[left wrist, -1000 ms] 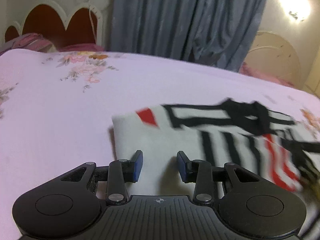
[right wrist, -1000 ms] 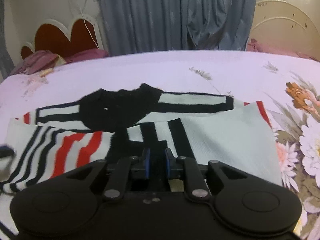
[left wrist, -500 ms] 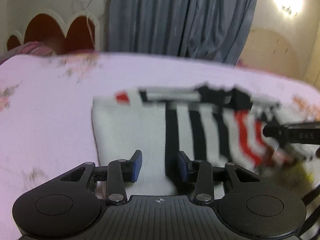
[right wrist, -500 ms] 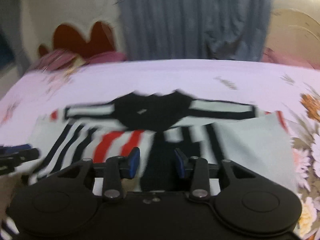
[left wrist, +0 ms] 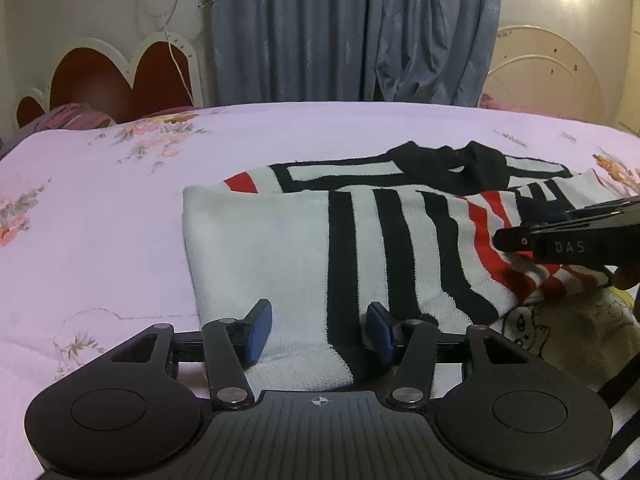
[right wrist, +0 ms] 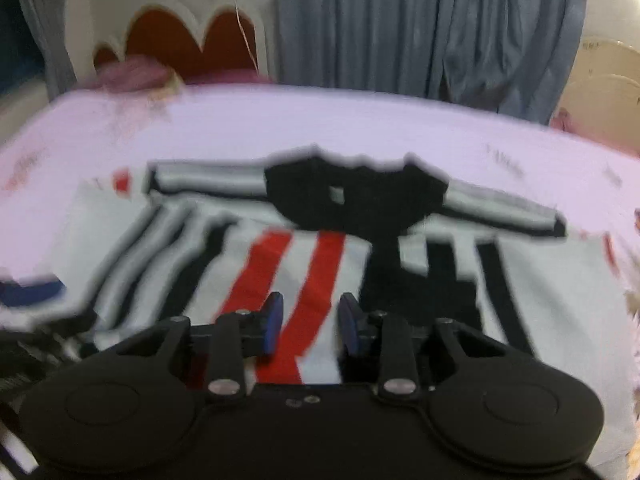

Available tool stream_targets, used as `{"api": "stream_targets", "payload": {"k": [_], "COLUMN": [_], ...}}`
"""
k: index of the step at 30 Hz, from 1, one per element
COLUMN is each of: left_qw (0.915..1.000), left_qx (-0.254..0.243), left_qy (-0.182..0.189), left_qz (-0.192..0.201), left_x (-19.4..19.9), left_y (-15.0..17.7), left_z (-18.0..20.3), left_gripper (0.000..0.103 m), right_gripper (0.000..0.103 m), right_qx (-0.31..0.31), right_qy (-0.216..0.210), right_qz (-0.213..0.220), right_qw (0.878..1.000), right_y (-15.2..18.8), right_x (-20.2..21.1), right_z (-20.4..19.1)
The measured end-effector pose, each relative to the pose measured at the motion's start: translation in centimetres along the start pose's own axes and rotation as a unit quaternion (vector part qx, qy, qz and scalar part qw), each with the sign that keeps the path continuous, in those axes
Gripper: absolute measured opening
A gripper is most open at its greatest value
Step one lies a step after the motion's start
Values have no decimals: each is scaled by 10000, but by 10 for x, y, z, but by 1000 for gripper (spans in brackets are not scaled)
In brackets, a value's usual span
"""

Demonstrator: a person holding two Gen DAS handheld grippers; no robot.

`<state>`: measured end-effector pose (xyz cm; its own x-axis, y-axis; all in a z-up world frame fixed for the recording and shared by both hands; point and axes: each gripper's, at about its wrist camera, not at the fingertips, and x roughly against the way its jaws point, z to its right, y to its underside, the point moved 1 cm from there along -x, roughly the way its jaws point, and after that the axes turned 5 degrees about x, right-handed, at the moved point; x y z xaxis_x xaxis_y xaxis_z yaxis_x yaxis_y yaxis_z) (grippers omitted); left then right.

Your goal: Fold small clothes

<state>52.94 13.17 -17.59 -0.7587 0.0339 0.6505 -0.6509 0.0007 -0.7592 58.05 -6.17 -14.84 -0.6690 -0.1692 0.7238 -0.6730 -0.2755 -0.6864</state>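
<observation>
A small knit sweater (left wrist: 360,240), white with black and red stripes and a black collar, lies partly folded on the pink bed; it also shows in the right wrist view (right wrist: 320,248). My left gripper (left wrist: 318,332) is open, its blue pads either side of the sweater's near white edge. My right gripper (right wrist: 308,326) is open over the red stripes at the near edge, holding nothing. Its black body (left wrist: 568,240) reaches in from the right in the left wrist view. The right wrist view is blurred.
The pink floral bedsheet (left wrist: 100,220) spreads left and behind the sweater. A cream cloth with cartoon print (left wrist: 560,332) lies under the sweater's right side. A red headboard (left wrist: 108,84) and grey curtains (left wrist: 352,28) stand behind the bed.
My right gripper has opened and let go of the sweater fold, then shifted left over the red stripes. My left gripper moved right along the near edge, staying open.
</observation>
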Motion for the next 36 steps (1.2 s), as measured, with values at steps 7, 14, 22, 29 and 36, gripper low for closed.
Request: {"api": "stream_targets", "payload": {"k": [7,14,22,29,36], "left_qw": [9987,9988,9975,9966,9954], "left_qx": [-78,111,543,576,764], "left_qy": [-456,-478,-343,-489,-395], "left_qz": [230,-71,-279,-330,-411], "left_x": [37,89,136,177,207], "left_y": [5,54,100,134,167], "left_z": [3,-17,-10,7,15], "left_gripper": [103,102,102,89,89], "right_gripper": [44,44,44,46,47], "right_qx": [-160,-839,-1165,-1333,-1445], "right_qy": [43,150,106,-118,-261], "right_qz": [237,182,28,-59,-97], "right_qw": [9996,9962,9931,9910,9891], "right_y": [12,68,140,198,233], "right_x": [49,122,190,234,262], "right_z": [18,93,123,118,113]}}
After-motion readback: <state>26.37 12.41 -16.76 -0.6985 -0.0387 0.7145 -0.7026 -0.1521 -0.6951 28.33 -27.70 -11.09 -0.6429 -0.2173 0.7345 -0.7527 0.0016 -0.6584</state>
